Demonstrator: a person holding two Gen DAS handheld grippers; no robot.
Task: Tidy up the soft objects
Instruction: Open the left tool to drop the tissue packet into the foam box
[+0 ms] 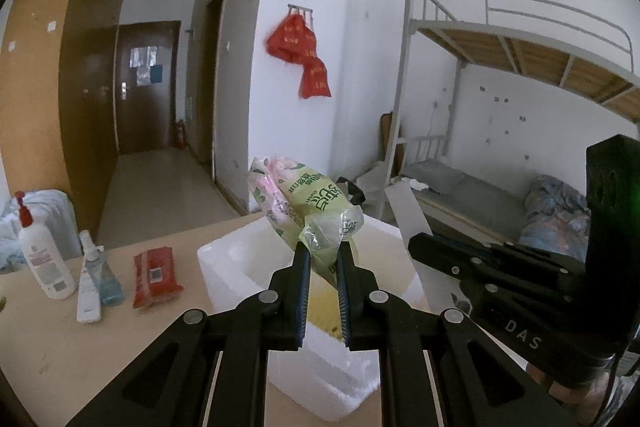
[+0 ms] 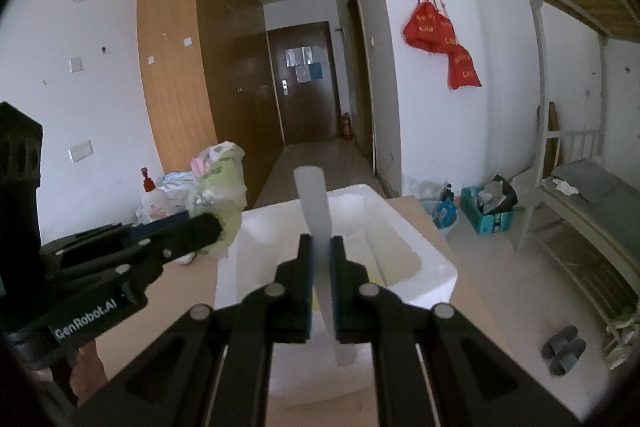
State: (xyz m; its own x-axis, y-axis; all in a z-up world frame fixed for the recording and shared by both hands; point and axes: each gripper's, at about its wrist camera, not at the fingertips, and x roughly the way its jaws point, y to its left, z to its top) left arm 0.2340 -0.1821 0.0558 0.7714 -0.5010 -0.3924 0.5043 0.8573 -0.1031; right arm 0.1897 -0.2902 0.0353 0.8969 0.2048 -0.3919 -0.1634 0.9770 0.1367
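My left gripper [image 1: 323,251] is shut on the crumpled end of a green and pink plastic tissue pack [image 1: 304,203], holding it above a white foam box [image 1: 240,259] on the tan table. From the right wrist view the same tissue pack [image 2: 218,183] hangs left of the foam box [image 2: 400,227], with the left gripper [image 2: 208,227] at its base. My right gripper [image 2: 322,247] is shut on a whitish translucent tube [image 2: 314,203] that stands upright over the box. In the left wrist view, the right gripper's body [image 1: 500,275] shows at the right.
On the table's left stand a white pump bottle [image 1: 44,255], a small blue spray bottle [image 1: 102,275], a white tube [image 1: 88,295] and a red packet [image 1: 154,277]. A metal bunk bed [image 2: 580,187] fills the right. Baskets [image 2: 484,211] and slippers [image 2: 562,349] sit on the floor.
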